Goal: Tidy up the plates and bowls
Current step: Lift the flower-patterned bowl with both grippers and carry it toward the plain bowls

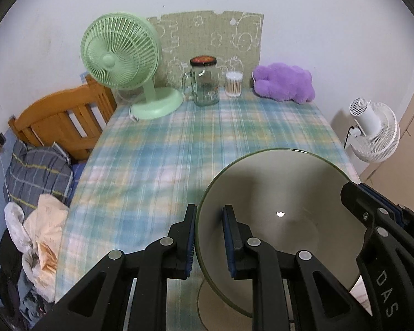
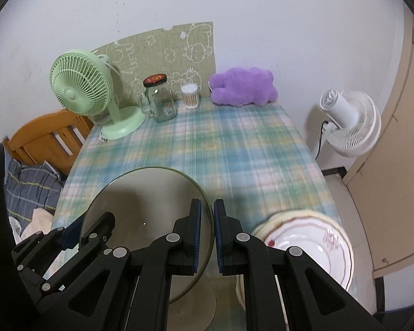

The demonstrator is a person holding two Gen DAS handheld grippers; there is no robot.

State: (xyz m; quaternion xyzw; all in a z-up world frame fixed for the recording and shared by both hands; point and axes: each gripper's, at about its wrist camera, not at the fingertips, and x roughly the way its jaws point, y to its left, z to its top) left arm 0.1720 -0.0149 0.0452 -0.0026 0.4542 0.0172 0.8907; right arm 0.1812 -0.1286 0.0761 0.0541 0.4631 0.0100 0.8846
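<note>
A beige bowl (image 1: 276,193) with a dark green rim hangs over the near part of the plaid-clothed table (image 1: 157,165), carried by both grippers. My left gripper (image 1: 209,209) is shut on its left rim, one finger inside and one outside. The right gripper (image 1: 347,190) clamps the opposite rim. In the right wrist view the bowl (image 2: 146,193) lies left of centre, with my right gripper (image 2: 207,202) shut on its right rim and the left gripper (image 2: 80,229) on the far side. White plates (image 2: 303,240) with a red-gold trim sit stacked at the table's near right corner.
Along the back of the table stand a green fan (image 1: 121,55), a glass jar (image 1: 205,82), a cotton-swab tub (image 1: 233,84) and a purple plush toy (image 1: 284,82). A wooden headboard (image 1: 60,118) and piled bedding (image 1: 36,179) are left; a white fan (image 2: 350,121) is right.
</note>
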